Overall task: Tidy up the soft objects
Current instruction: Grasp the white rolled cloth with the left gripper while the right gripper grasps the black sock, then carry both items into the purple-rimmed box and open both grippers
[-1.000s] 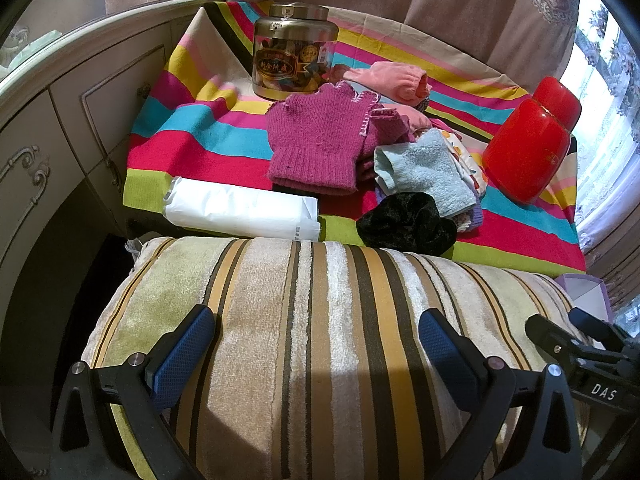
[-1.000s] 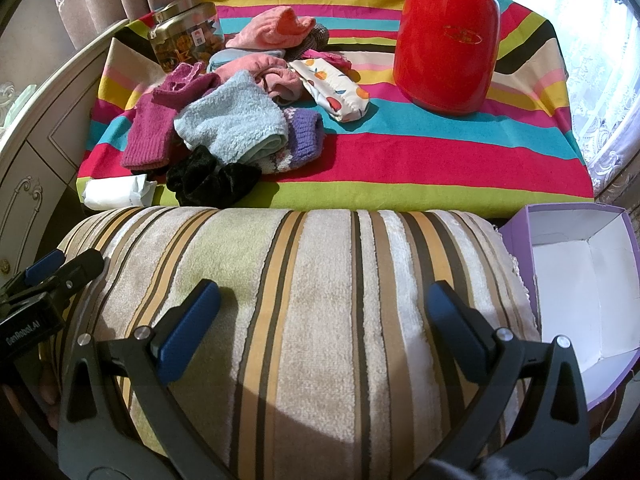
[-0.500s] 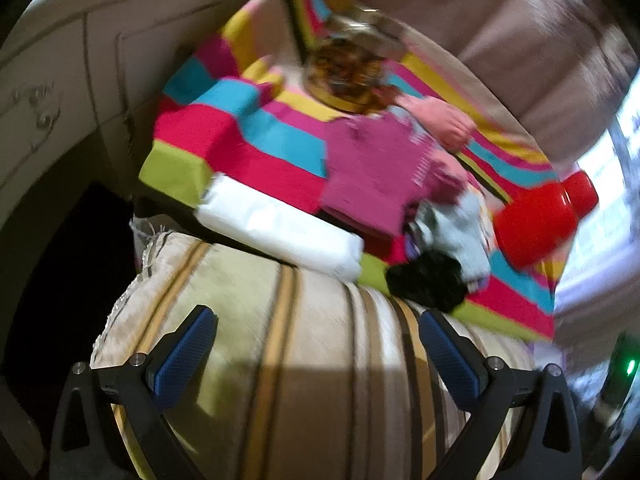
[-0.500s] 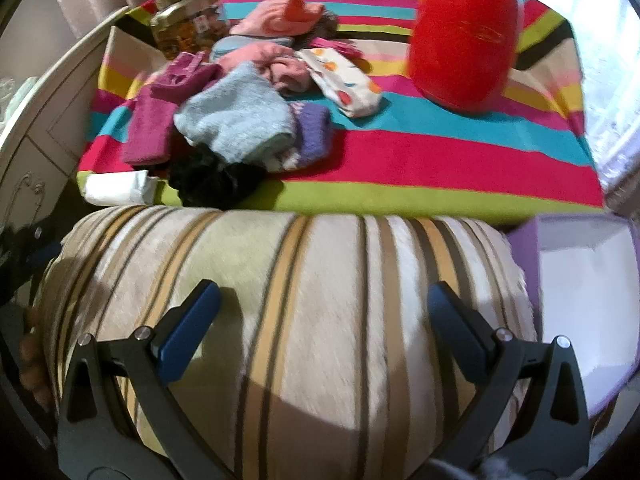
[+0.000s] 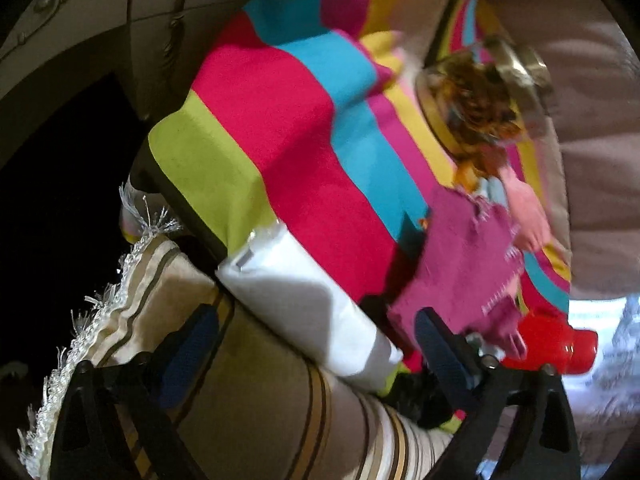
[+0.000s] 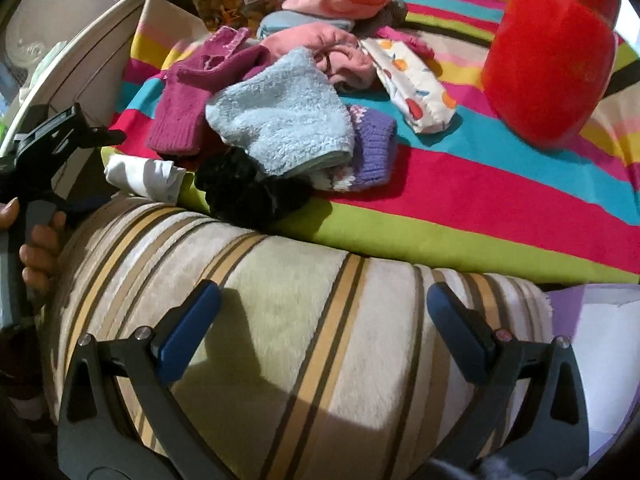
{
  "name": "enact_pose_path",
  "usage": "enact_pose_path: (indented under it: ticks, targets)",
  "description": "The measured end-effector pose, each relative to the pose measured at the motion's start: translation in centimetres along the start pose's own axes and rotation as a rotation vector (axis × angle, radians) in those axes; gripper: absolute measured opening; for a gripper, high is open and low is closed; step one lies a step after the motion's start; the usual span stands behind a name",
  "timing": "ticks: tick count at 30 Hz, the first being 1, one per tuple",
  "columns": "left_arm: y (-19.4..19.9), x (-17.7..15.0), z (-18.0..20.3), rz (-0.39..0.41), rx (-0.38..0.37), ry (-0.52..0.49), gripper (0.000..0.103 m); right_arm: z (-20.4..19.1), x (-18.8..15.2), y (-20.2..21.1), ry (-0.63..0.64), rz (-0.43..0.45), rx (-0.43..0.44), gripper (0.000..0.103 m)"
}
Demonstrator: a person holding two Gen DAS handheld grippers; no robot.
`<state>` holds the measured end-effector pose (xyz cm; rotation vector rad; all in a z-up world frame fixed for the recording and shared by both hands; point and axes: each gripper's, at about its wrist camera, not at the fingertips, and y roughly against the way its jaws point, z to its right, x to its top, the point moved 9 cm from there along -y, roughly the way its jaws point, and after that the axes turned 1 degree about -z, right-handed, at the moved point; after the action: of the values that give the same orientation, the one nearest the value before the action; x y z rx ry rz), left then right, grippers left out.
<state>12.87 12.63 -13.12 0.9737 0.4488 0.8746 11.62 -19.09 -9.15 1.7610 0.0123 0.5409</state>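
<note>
A plush striped cushion [image 6: 304, 320] fills the lower frame beneath the wide-spread right tool [image 6: 324, 324]. Only the blurred left view shows the left tool [image 5: 320, 344] closing, seemingly gripping nothing.

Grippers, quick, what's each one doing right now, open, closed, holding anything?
Left gripper: jaws closing, over the striped plush cushion and white packet, nothing gripped.
Right gripper: open over that cushion, nothing held.

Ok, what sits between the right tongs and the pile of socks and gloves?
In the right wrist view, only the striped cushion fills that stretch; the right tongs straddle it, and the pile begins at its far edge.
</note>
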Motion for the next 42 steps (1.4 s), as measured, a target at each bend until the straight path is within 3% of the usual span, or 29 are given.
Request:
enact_pose_path:
  ticks: [1,3,4,9,15,24,25,26,27,28,31,38,42]
  targets:
    - [-0.4,0.2,0.0,-0.006,0.01,0.012,0.089,0.1,0.1,-0.1,-0.006,-0.007,0.008,0.103]
    - [-1.3,0.3,0.0,-0.027,0.026,0.017,0.069,0.0,0.3,-0.4,-0.007,-0.015,0.013,0.103]
    - [-2.0,0.2,0.0,-0.045,0.041,0.012,0.064,-0.1,0.5,-0.6,-0.006,-0.022,0.019,0.103]
    - [-1.9,0.0,0.6,-0.008,0.05,-0.009,0.058,-1.0,1.4,-1.9,-0.03,-0.063,0.06,0.103]
    - [-0.2,-0.6,1.6,0.052,-0.001,-0.071,0.051,-2.0,3.2,-4.4,-0.122,-0.117,0.125,0.103]
    - [2.5,-2.2,4.0,0.153,-0.053,-0.198,0.048,-4.1,6.5,-7.5,-0.176,-0.126,0.116,0.1]
    - [2.8,-2.4,4.2,0.165,-0.057,-0.215,0.048,-4.4,6.9,-7.8,-0.178,-0.126,0.113,0.092]
    - [3.1,-2.7,4.2,0.171,-0.06,-0.223,0.047,-4.8,7.2,-8.1,-0.173,-0.132,0.113,0.077]
    - [3.4,-2.8,4.4,0.181,-0.064,-0.234,0.047,-5.0,7.5,-8.3,-0.165,-0.13,0.097,0.071]
    - [3.7,-3.0,4.6,0.191,-0.069,-0.245,0.047,-5.1,7.8,-8.3,-0.16,-0.12,0.072,0.051]
    - [4.5,-3.5,4.9,0.209,-0.09,-0.264,0.047,-5.7,8.0,-8.4,-0.173,-0.124,0.093,0.037]
    - [5.8,-4.6,6.1,0.229,-0.143,-0.296,0.047,-5.1,6.7,-4.9,-0.166,-0.06,0.13,0.028]
    - [7.0,-5.3,7.1,0.248,-0.178,-0.314,0.047,-4.7,6.2,-1.3,-0.158,0.035,0.115,0.028]
